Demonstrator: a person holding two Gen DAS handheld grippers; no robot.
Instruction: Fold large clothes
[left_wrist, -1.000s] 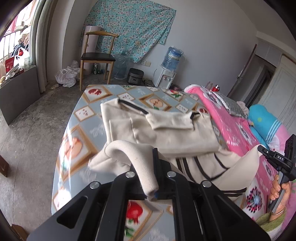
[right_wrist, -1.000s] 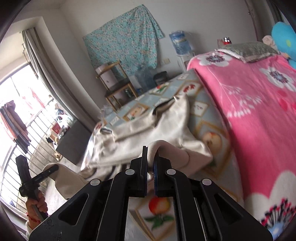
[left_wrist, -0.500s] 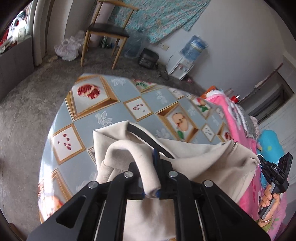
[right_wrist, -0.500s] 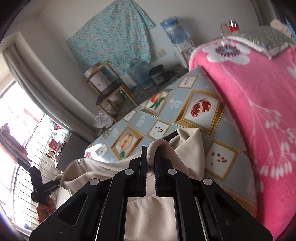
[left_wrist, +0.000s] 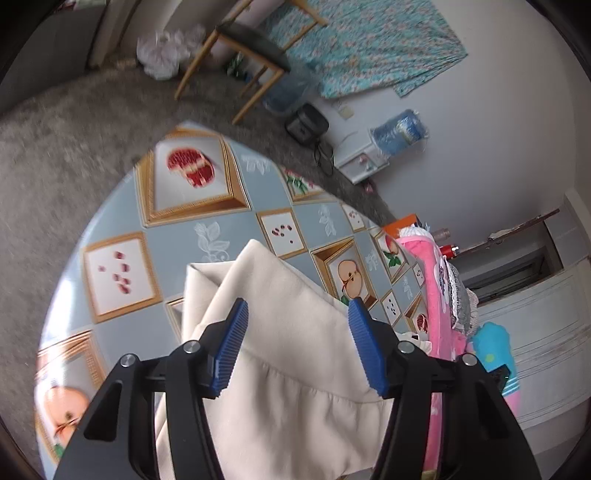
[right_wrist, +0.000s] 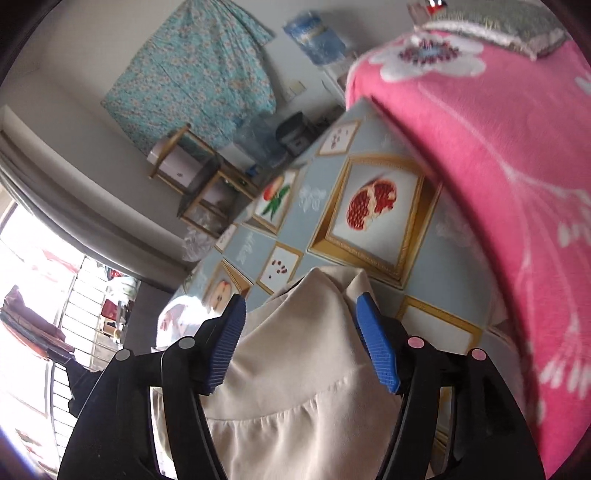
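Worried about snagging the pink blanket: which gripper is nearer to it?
Right. The right gripper is open just beside the blanket; the left gripper, also open, has the garment between it and the blanket.

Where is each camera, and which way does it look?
Left wrist: sits on the left gripper, looking along its open fingers at the cream garment on the table; chair beyond.
Right wrist: sits on the right gripper, also open over the garment; pink blanket to the right.
Both show the garment, table and teal wall cloth.
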